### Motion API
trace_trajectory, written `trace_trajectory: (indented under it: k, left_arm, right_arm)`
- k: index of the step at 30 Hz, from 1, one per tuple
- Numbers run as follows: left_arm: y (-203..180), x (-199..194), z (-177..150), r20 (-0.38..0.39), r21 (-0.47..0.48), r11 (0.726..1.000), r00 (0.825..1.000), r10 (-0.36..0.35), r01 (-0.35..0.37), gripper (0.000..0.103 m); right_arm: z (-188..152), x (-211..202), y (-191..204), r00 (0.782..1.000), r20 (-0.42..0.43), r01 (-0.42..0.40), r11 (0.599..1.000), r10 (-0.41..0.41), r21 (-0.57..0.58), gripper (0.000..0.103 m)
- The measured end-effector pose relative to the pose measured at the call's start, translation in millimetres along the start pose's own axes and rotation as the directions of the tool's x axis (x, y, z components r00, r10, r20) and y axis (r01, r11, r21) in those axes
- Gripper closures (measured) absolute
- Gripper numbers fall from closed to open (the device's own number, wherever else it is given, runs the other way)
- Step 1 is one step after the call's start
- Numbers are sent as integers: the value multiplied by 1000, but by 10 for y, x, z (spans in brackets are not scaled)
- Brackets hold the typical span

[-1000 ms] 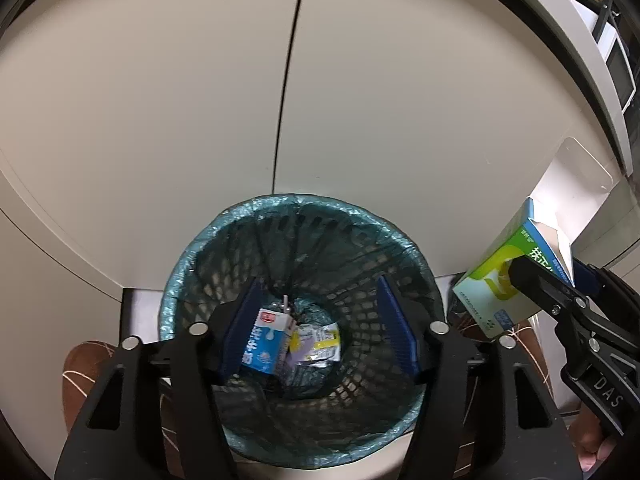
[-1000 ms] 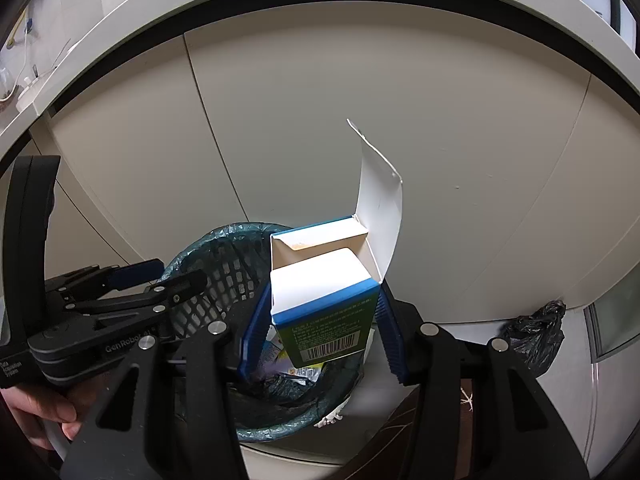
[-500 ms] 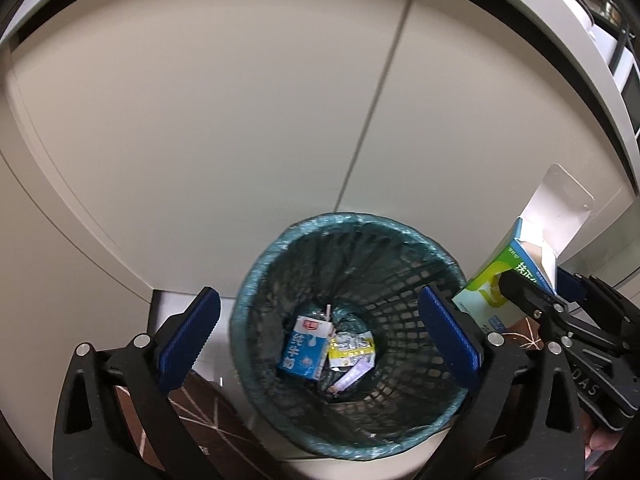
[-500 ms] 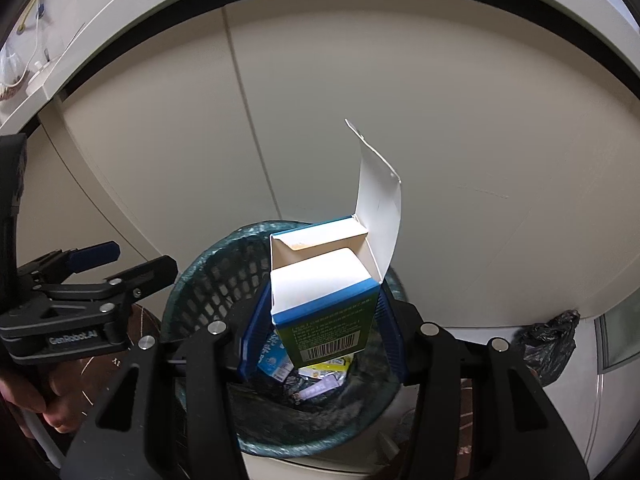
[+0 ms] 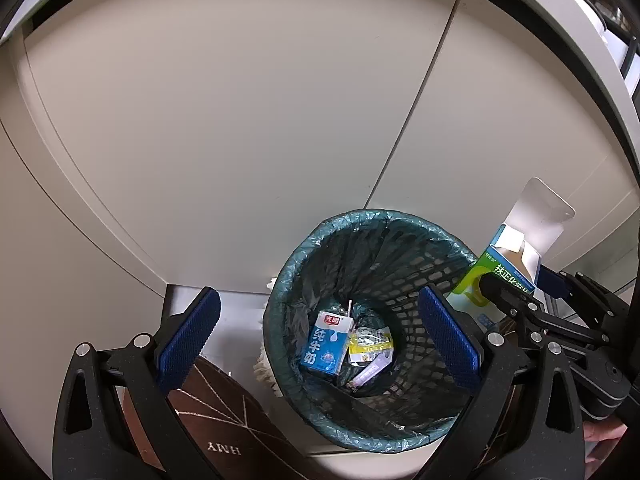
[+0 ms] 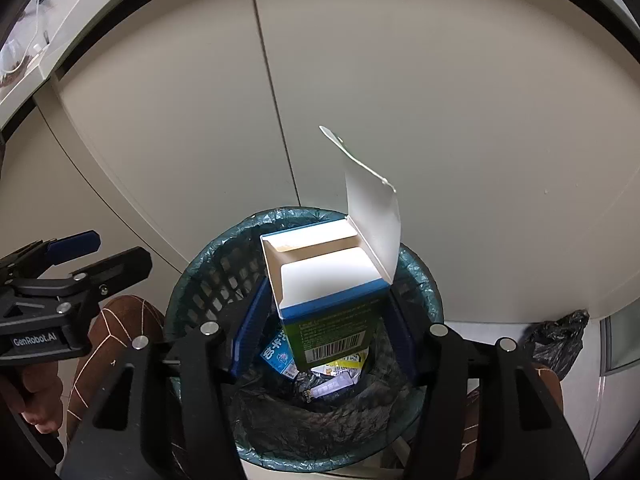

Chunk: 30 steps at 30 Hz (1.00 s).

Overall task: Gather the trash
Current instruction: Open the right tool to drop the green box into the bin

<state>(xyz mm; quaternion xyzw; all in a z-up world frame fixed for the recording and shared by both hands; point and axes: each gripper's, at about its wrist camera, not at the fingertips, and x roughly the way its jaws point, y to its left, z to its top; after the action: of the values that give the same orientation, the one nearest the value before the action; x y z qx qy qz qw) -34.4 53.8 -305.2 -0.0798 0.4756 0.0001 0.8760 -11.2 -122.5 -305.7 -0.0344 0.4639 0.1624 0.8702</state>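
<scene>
A mesh trash bin [image 5: 372, 240] with a teal liner stands on the floor against the cabinets; it also shows in the right wrist view [image 6: 208, 280]. Inside lie a blue milk carton [image 5: 326, 342], a yellow wrapper [image 5: 370, 344] and a purple packet [image 5: 370, 372]. My right gripper [image 6: 322, 330] is shut on a green and blue box [image 6: 332, 312] with its flap open, held above the bin mouth. The box shows at the bin's right rim in the left wrist view [image 5: 500, 280]. My left gripper [image 5: 318, 340] is open and empty, to the left of the bin.
Cream cabinet doors [image 5: 240, 140] rise right behind the bin. A brown patterned mat [image 5: 224, 420] lies on the floor at the left. A black plastic bag [image 6: 560, 340] sits on the floor to the right. White crumpled paper [image 5: 264, 364] lies beside the bin.
My left gripper has opened wide and drawn back to the left of the bin. My right gripper has carried the box leftward over the bin mouth.
</scene>
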Motion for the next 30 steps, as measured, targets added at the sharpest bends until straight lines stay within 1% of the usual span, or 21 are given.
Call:
trace_trajectory:
  k: [1,2,4,10,16,23,25,27,30]
  left_arm:
    - [1,-2,0,0,0,1000,1000,-1,1,6]
    - [-1,-5,2,0,0,1000,1000,0,0,6]
    - [-14,-10,4,1,1,1000,1000,1,-1,6]
    - [-73,-115,57,24,8,1000,1000,2,-2,6]
    - [-136,-352,184,62,1,1000,998,-9,9,6]
    - [-268,-687,380,122,1,1000,992,-21,21,6]
    - [-321,-816,441,143,7,1000,989,-23,22,6]
    - [-372,-953,501,168,17,1000,986,-21,18,6]
    - [-457,-1176,607,202,31,999,979,-25,19,6]
  right_arm:
    - [-2,6,-10,1000,-3,-4,1000,4,3,45]
    - [-8,4,-15,1000,-3,-4,1000,4,3,39]
    - [-28,-27,-27,1000,11,2,1000,-2,7,32]
    - [-33,-134,-131,999,36,8,999,-9,31,19]
    - [69,-458,-297,994,97,38,998,-43,53,9]
    - [261,-926,-429,980,177,87,995,-95,49,8]
    - [316,-1081,-467,975,203,85,995,-95,59,8]
    - [377,-1237,-509,969,229,84,994,-98,69,8]
    - [487,-1498,-539,953,281,103,992,-118,68,8]
